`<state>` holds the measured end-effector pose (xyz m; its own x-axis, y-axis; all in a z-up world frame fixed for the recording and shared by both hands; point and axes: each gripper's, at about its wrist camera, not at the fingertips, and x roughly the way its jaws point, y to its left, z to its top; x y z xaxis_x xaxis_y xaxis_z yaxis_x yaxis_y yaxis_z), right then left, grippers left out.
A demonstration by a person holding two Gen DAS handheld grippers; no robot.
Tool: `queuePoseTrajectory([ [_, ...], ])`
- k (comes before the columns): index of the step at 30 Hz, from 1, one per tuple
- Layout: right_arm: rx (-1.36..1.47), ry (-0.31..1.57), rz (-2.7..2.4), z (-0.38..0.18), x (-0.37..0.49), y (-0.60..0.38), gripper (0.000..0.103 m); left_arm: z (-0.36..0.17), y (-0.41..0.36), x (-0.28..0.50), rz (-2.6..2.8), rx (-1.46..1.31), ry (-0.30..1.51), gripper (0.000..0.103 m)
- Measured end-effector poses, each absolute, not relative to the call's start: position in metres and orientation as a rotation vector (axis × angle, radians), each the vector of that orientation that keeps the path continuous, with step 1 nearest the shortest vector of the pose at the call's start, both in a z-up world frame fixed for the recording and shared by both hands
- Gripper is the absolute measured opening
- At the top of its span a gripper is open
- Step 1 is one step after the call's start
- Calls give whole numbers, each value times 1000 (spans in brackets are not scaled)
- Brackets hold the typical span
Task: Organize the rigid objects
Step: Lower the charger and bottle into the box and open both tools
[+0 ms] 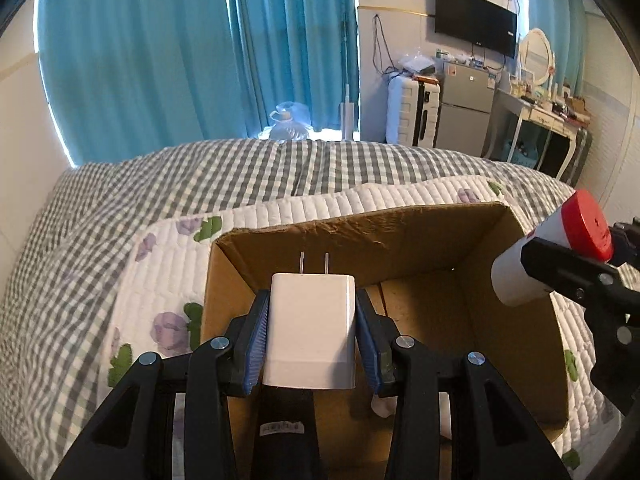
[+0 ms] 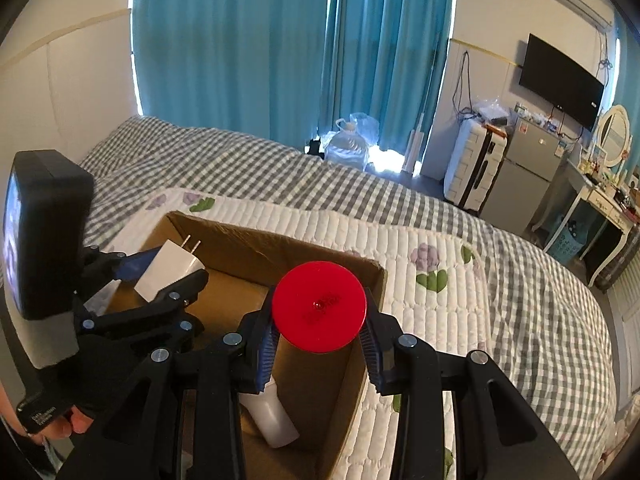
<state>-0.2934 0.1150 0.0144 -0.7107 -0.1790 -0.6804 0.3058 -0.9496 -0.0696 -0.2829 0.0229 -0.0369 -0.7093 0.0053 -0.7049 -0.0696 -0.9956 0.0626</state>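
Left hand-held gripper (image 1: pixel 311 320) clamped on a white charger (image 1: pixel 310 330) (prongs pointing away) and right hand-held gripper (image 2: pixel 319 334) clamped on a red-capped white bottle (image 2: pixel 319 307), both held over an open cardboard box (image 1: pixel 400 232) on the bed (image 1: pixel 120 208).
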Motion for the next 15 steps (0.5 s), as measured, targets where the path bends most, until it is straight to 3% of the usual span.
queuePoseTrajectory([
  [2,1045,259,-2674,13,-295,116,36,-39,22,-283,2860,-1201,130,46],
  [5,1052,252,-2677,12,-295,117,36,-35,21,-278,2886,-1162,140,71],
  [6,1055,252,-2678,12,-296,117,36,-33,20,-277,2892,-1148,139,74],
  [15,1185,280,-2618,-16,-318,96,36,-15,1,-263,2939,-1111,142,74],
])
